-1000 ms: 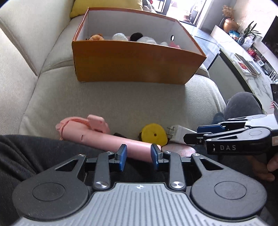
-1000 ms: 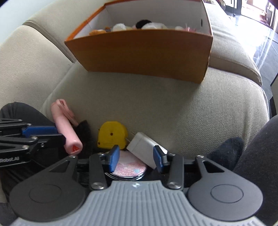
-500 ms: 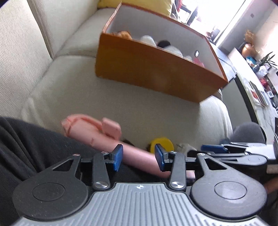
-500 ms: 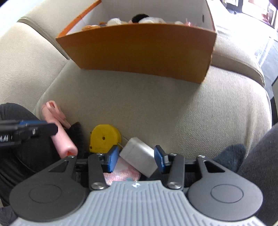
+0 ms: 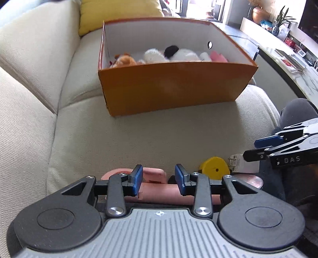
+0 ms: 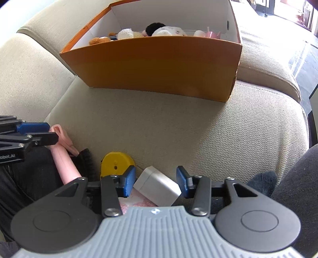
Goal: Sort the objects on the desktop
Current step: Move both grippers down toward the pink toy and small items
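Observation:
An orange box (image 5: 174, 89) (image 6: 159, 65) with several plush toys stands on the beige sofa cushion. At the near edge lie a pink tube-shaped object (image 5: 159, 191) (image 6: 65, 162), a yellow tape measure (image 5: 213, 167) (image 6: 116, 164), a white charger (image 5: 241, 163) (image 6: 159, 185) and a round pink item (image 6: 137, 200). My left gripper (image 5: 158, 179) is open, straddling the pink tube from above. My right gripper (image 6: 156, 181) is open with the white charger between its fingers, not clamped.
A yellow pillow (image 5: 119, 13) lies behind the box. The sofa back (image 5: 29, 49) rises at left. The person's dark-trousered legs (image 6: 298, 178) flank the objects. A marble counter (image 5: 298, 69) with clutter stands at far right.
My left gripper swung and lifted its view toward the box, settling over the pink tube. My right gripper moved forward and right, from over the round pink item to around the white charger.

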### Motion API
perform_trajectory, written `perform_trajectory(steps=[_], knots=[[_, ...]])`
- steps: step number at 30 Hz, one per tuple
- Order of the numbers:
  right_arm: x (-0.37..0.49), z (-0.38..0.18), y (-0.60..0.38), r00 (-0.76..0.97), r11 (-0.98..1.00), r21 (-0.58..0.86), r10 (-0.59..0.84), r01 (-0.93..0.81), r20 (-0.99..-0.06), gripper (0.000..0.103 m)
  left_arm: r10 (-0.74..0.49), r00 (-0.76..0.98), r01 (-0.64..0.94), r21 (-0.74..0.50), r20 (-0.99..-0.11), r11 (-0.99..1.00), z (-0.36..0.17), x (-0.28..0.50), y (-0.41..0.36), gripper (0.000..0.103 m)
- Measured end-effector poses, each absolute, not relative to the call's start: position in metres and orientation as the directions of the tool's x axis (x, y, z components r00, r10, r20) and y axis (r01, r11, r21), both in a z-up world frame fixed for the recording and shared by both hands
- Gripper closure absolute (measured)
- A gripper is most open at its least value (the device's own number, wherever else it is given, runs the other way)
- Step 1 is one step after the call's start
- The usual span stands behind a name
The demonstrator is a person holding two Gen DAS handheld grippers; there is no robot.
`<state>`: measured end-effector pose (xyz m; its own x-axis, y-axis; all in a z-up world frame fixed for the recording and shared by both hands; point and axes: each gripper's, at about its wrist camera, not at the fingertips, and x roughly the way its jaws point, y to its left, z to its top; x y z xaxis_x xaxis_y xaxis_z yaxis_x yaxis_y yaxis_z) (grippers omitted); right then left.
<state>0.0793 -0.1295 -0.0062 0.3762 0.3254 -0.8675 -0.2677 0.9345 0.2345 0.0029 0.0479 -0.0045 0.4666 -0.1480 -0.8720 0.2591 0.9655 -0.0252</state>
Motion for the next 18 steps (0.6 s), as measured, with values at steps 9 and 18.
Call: perform_trajectory(steps=[9,18], knots=[[0.080,-0.011,-0.131,0.364,0.935,0.233,0.321,-0.266,-0.874,0.055,-0.164,0.449,0.266,-0.044,-0.878,0.963,-0.021,0.007,0.055,0.067],[0.082,-0.015,-0.135,0.347,0.941,0.234,0.311,-0.246,-0.885,0.056,-0.180,0.499,0.206,-0.085,-0.848,0.975,-0.015,0.001,0.058,0.072]])
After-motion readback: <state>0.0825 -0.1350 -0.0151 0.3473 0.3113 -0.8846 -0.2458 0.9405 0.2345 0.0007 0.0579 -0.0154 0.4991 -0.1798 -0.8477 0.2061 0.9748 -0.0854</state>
